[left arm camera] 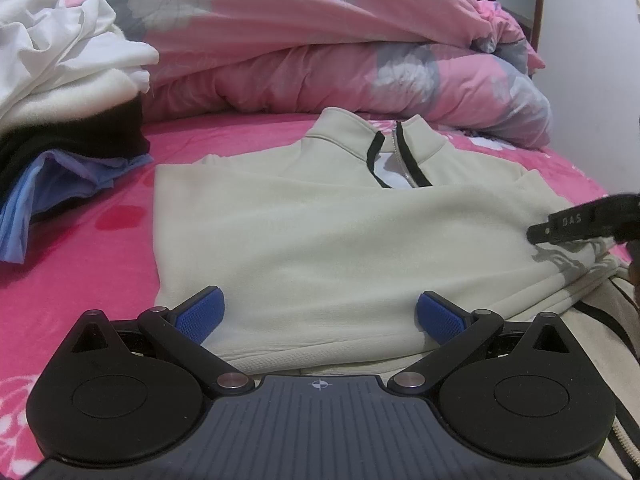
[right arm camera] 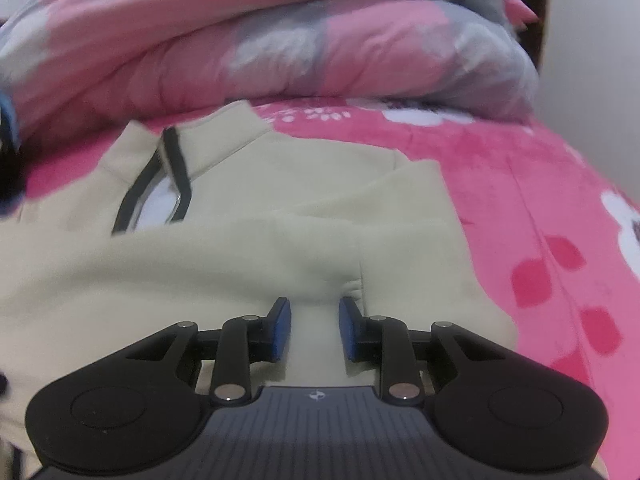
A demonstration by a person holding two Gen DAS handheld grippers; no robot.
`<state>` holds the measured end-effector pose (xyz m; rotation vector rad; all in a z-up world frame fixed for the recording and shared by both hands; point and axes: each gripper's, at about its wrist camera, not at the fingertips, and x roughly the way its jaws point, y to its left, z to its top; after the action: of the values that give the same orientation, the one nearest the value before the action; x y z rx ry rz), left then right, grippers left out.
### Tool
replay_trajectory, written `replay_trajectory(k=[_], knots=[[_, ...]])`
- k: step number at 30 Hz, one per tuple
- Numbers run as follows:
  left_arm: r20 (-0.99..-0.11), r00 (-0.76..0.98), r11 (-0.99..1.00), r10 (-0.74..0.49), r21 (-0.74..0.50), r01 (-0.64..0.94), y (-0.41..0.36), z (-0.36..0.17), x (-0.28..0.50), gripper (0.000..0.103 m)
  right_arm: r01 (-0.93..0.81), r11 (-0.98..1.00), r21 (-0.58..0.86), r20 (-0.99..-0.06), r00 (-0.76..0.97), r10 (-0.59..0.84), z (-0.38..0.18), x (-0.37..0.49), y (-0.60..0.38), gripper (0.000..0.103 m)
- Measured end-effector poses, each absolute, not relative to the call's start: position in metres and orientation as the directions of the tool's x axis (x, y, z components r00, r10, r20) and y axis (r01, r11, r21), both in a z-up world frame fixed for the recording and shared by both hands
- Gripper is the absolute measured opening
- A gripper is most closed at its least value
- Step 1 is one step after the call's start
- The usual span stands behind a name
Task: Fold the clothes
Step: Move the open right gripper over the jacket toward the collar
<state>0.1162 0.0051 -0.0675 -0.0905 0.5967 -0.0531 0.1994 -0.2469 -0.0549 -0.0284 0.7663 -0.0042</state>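
Right claw [right arm camera: 313, 326] pinches the cream sweatshirt [right arm camera: 240, 264].

Soft, even indoor light filled both fisheye views, with corners darkened and edges bowed. The left wrist view was sharp, a small grey shadow falling on the cream jacket [left arm camera: 320, 240]. The right wrist view was smeared with blur, the pink quilt [right arm camera: 280, 40] worst.

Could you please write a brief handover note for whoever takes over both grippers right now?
Left gripper: jaws wide open over the near hem of the cream sweater, gripping nothing.
Right gripper: jaws narrow, with a ridge of sweater fabric between them; whether they pinch it is unclear.
Sweater lies on the pink bed, collar away, one fold across it. Unfolded clothes pile at the far left.
Left: finish the sweater, then the pile.
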Motion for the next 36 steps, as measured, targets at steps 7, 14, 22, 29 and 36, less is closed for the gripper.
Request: replay_trajectory(k=[7,14,22,29,36], knots=[[-0.558,0.827,0.995,-0.074,-0.1,0.022,0.004,-0.068,0.116,0.103,0.01,0.998,-0.062,-0.599,0.8,-0.045,-0.034,0.192,-0.241,0.029],[-0.558,0.826,0.995,-0.071,-0.097,0.02,0.004,-0.068,0.115,0.103,0.046,0.994,-0.099,-0.603,0.792,-0.097,-0.076,0.203,-0.256,0.031],[-0.552,0.83,0.994,-0.079,-0.112,0.021,0.006,-0.067,0.115,0.103,0.046,0.995,-0.085,-0.586,0.805,-0.087,-0.078,0.2,-0.258,0.032],[-0.547,0.833,0.992,-0.09,-0.127,0.024,0.007,-0.068,0.114,0.103,0.052,0.992,-0.112,-0.569,0.816,-0.107,-0.08,0.197,-0.252,0.032],[-0.559,0.826,0.994,-0.077,-0.103,0.023,0.004,-0.068,0.116,0.103,0.051,0.997,-0.064,-0.562,0.824,-0.079,-0.081,0.194,-0.26,0.032]])
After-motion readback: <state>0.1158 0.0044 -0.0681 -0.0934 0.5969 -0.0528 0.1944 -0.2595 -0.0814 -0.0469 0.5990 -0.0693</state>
